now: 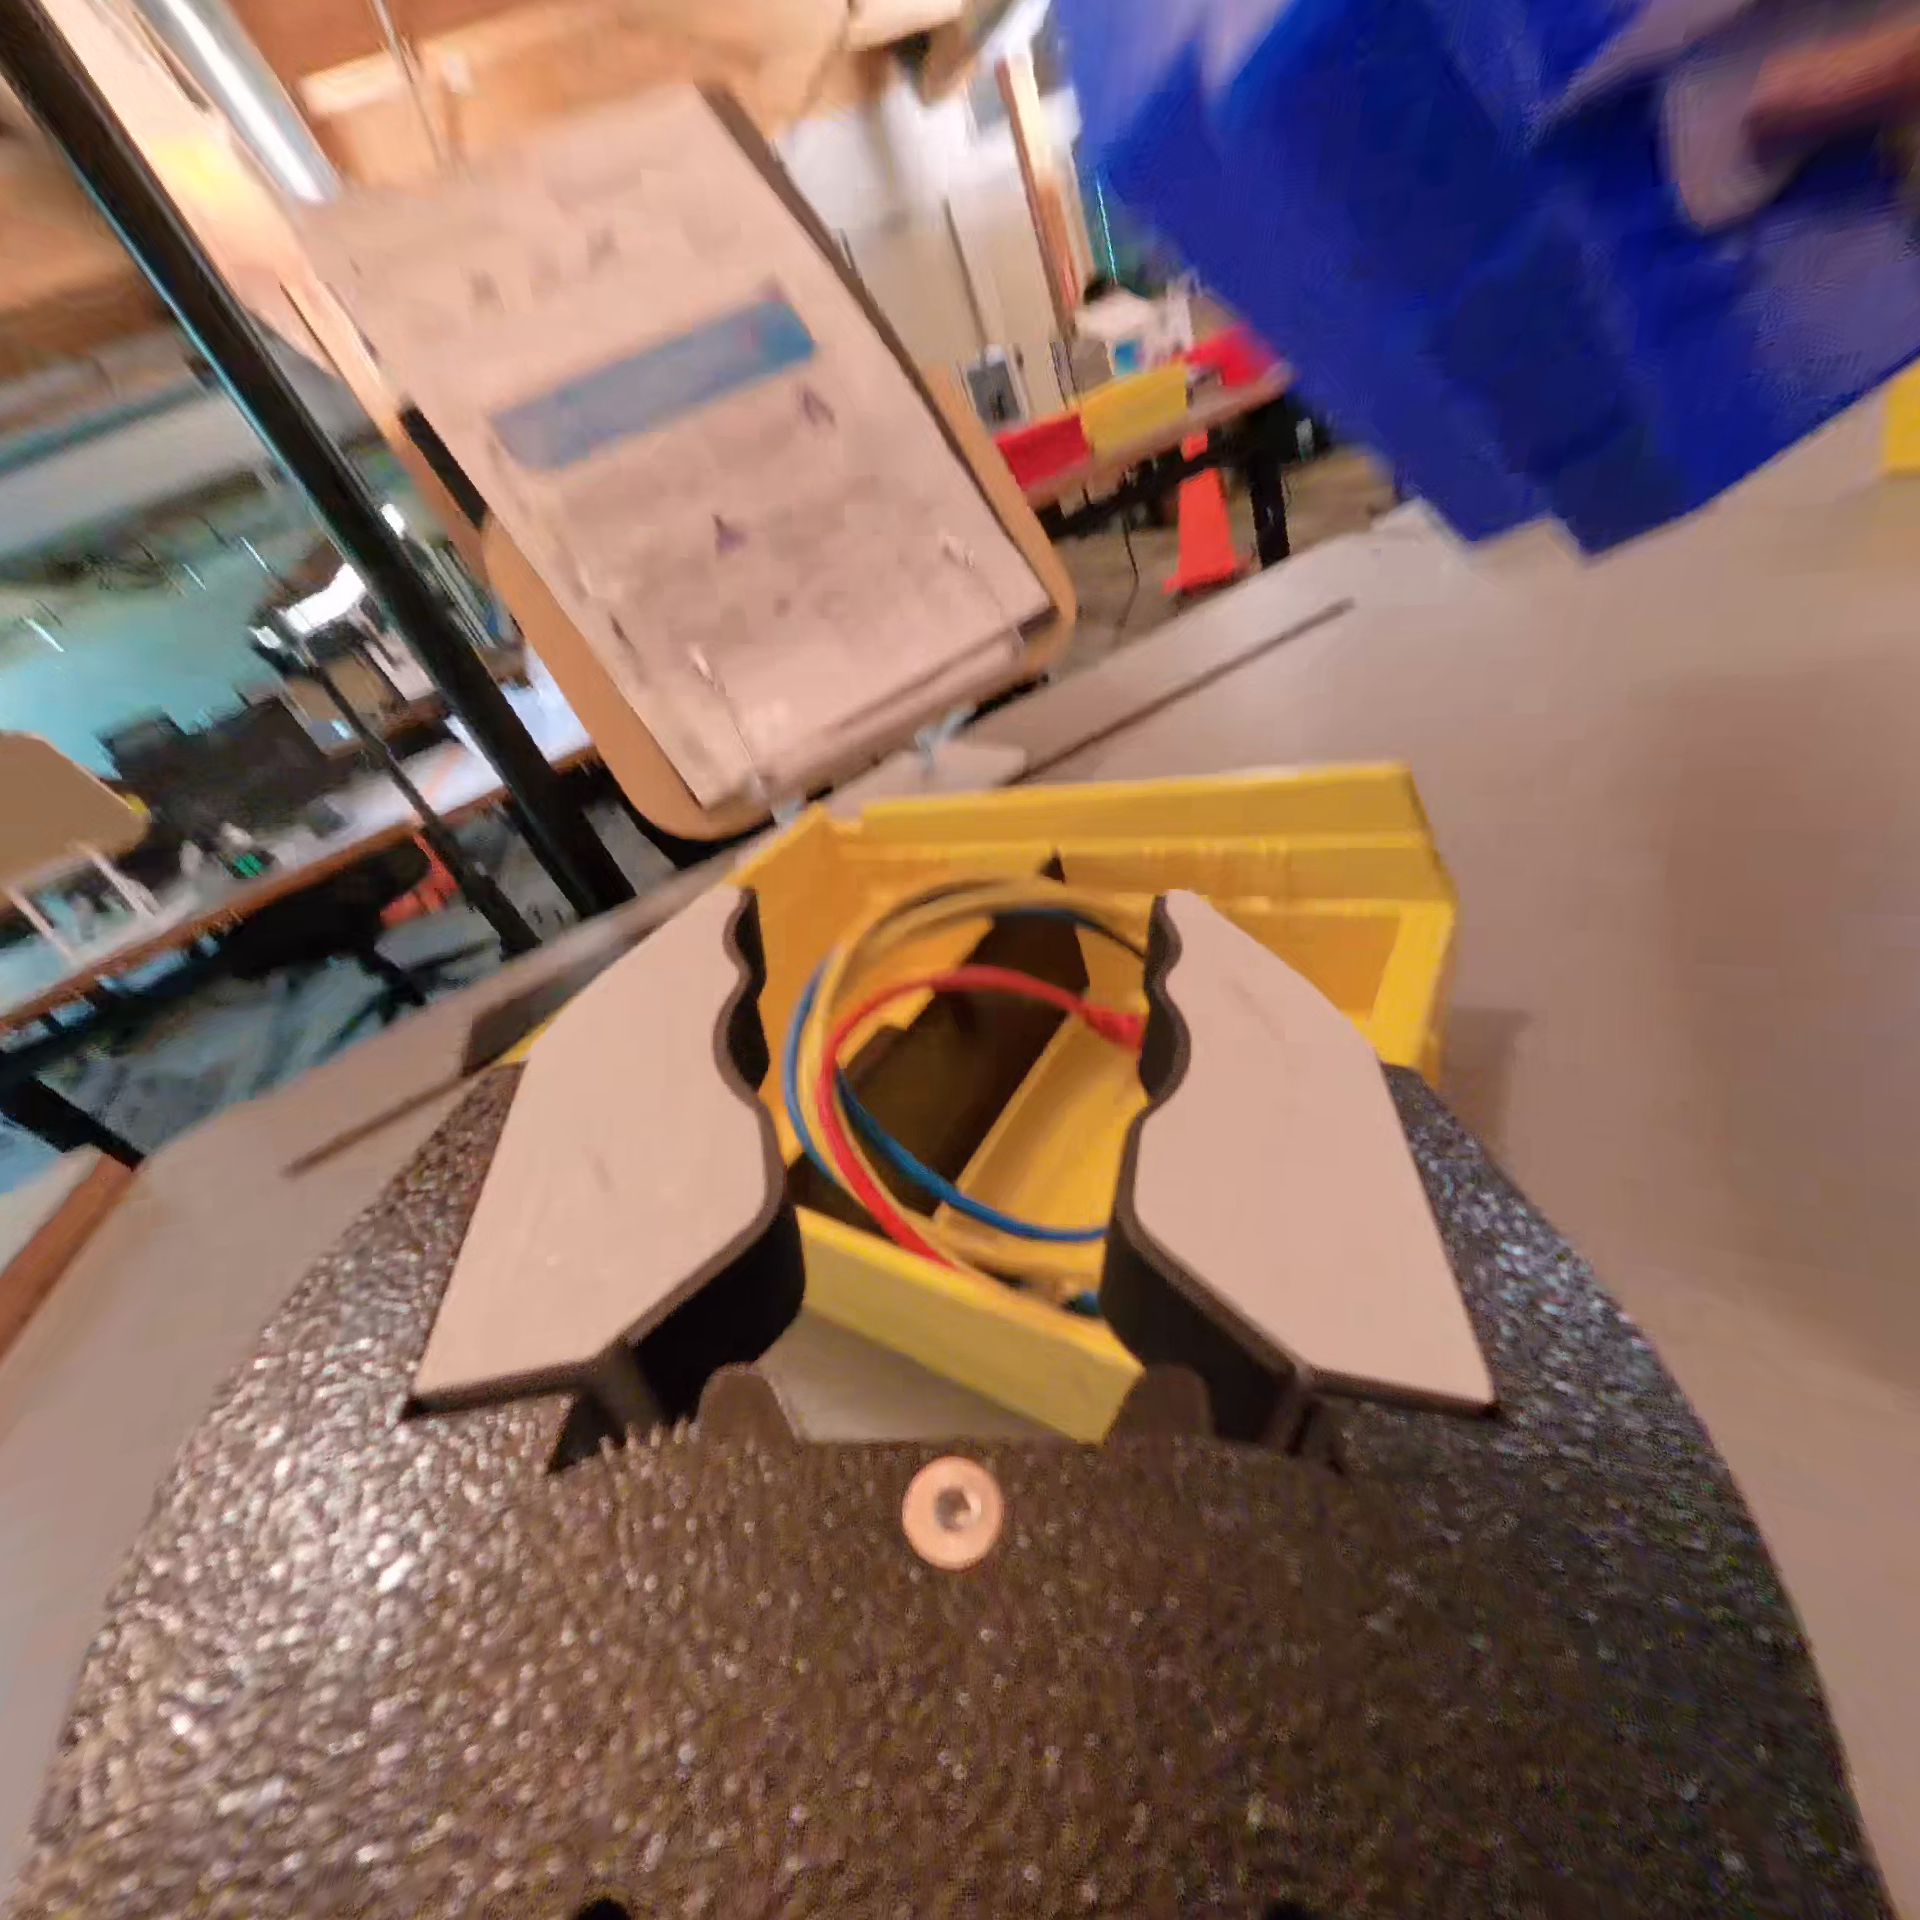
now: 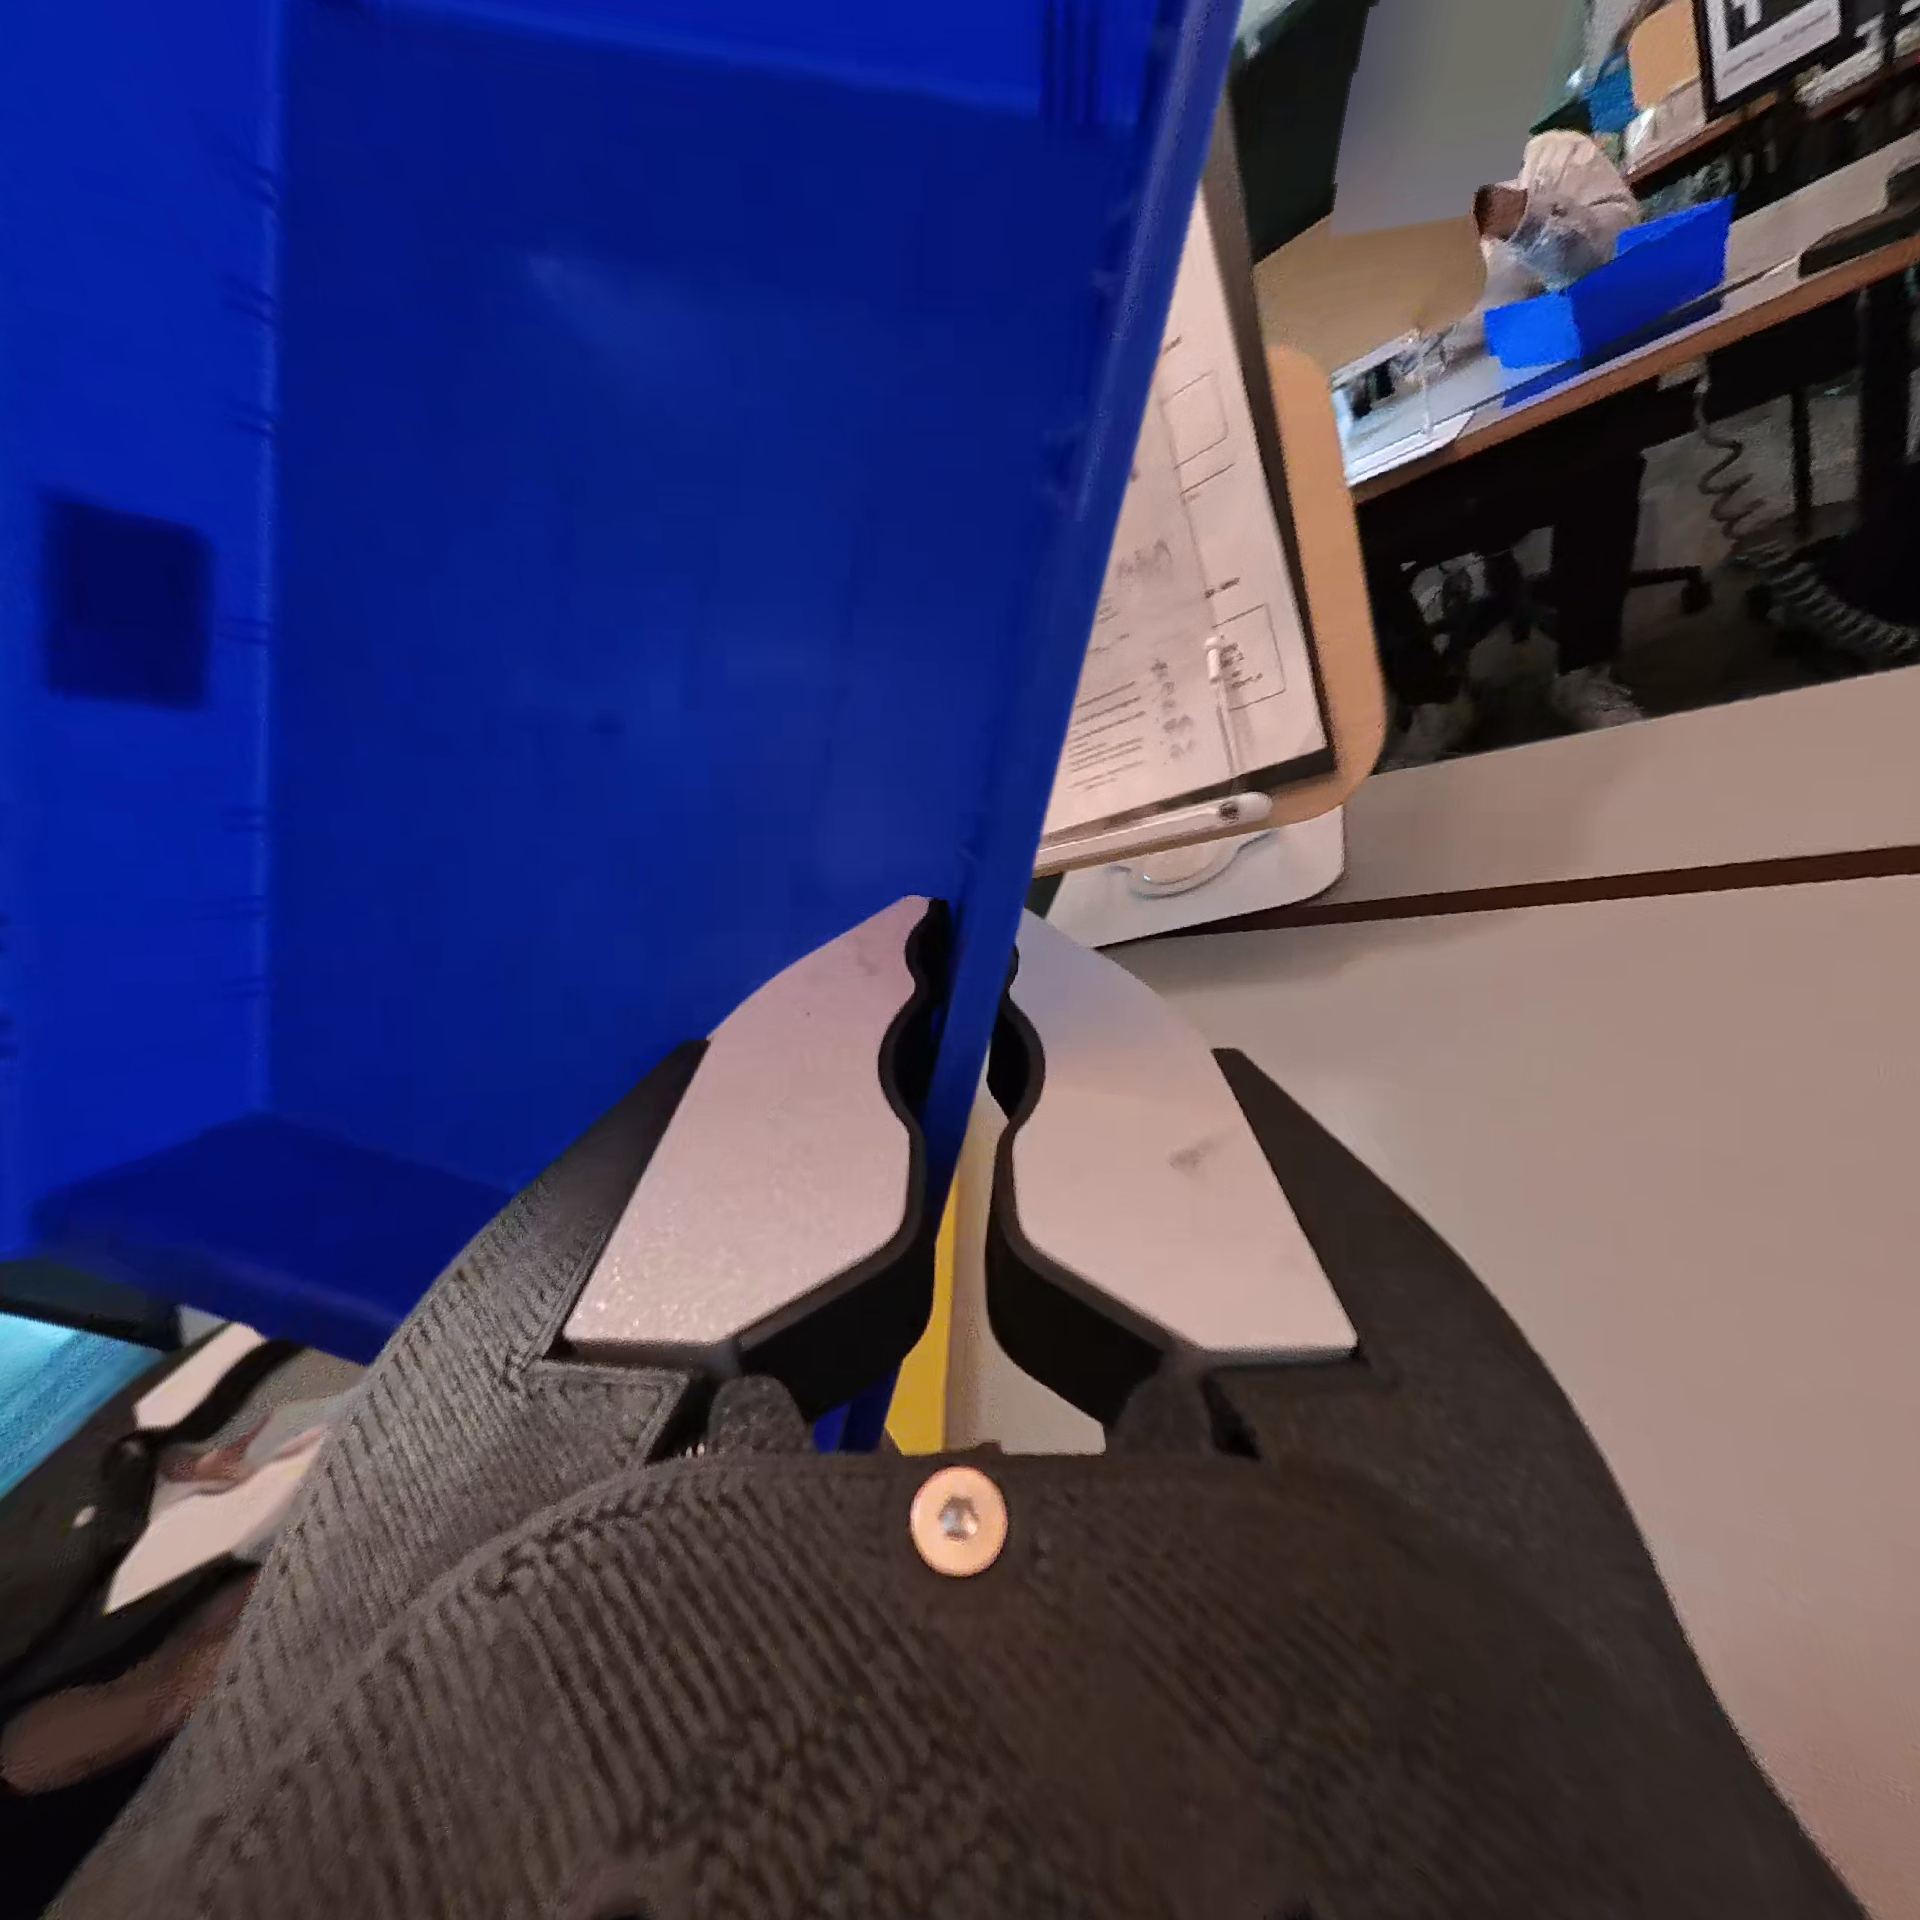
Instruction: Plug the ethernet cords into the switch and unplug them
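In the left wrist view a yellow bin sits on the grey table. It holds coiled ethernet cords: a red one, a blue one and a yellow one. My left gripper is open and empty, just above the bin's near end. In the right wrist view my right gripper is shut on the wall of a big blue bin and holds it lifted and tilted. That bin also shows, blurred, at the upper right of the left wrist view. No switch is in view.
A clipboard with a printed sheet stands propped at the table's far edge, also in the right wrist view. A black pole rises at the left. Other tables with red, yellow and blue bins stand in the background. A seam crosses the table.
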`<action>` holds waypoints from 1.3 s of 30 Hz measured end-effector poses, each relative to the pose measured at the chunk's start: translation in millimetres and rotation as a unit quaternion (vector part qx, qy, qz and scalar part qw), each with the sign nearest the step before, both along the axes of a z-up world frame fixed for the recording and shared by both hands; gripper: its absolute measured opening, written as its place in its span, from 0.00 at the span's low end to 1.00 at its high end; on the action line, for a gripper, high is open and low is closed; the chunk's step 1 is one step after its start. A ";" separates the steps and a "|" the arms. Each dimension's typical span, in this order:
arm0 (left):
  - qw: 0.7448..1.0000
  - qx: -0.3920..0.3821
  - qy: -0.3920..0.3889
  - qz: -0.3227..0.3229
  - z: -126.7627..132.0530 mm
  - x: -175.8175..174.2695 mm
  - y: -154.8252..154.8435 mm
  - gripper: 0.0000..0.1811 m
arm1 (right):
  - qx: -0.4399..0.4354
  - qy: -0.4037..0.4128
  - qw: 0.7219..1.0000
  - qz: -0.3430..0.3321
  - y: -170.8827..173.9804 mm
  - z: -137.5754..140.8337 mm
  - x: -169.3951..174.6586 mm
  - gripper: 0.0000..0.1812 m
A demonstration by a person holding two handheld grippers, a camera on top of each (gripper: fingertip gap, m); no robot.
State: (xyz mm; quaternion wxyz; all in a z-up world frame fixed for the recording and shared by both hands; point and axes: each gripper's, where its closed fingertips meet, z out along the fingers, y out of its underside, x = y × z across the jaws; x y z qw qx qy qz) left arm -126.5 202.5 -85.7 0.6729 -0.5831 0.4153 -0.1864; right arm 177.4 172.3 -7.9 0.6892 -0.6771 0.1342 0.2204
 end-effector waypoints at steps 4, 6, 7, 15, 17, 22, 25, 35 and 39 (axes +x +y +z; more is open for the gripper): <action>0.988 -0.047 0.139 0.050 -57.9 -2.1 8.2 0.50 | -0.038 -0.048 0.994 -0.087 -18.2 -0.9 59.9 0.02; 0.982 -0.078 0.166 0.052 -79.4 -1.4 5.7 0.50 | -0.093 -0.088 0.981 -0.149 -31.1 -14.7 98.7 0.03; 0.980 -0.091 0.172 0.051 -88.6 -1.7 5.6 0.50 | -0.123 -0.107 0.971 -0.173 -37.3 -24.4 117.4 0.03; 0.974 -0.007 0.149 0.171 -72.9 -67.9 73.0 0.00 | -0.366 -0.159 0.897 -0.191 -72.6 -135.2 213.4 0.06; 0.975 -0.002 0.131 0.180 -71.5 -84.5 96.3 0.00 | -0.387 -0.131 0.896 -0.175 -73.2 -153.0 223.6 0.06; 0.970 -0.065 0.070 0.223 -70.7 -129.7 146.7 0.00 | -0.422 -0.090 0.892 -0.136 -61.4 -178.7 234.9 0.06; 0.967 -0.106 0.034 0.229 -70.2 -147.3 165.8 0.00 | -0.439 -0.083 0.886 -0.124 -49.6 -189.1 239.3 0.07; 0.954 -0.194 0.091 0.209 -90.2 -152.6 199.5 0.18 | -0.393 -0.142 0.904 -0.092 2.5 -188.1 241.4 0.05; 0.954 -0.231 0.064 0.181 -90.6 -157.7 215.4 0.07 | -0.400 -0.182 0.888 -0.135 6.8 -183.8 251.0 0.10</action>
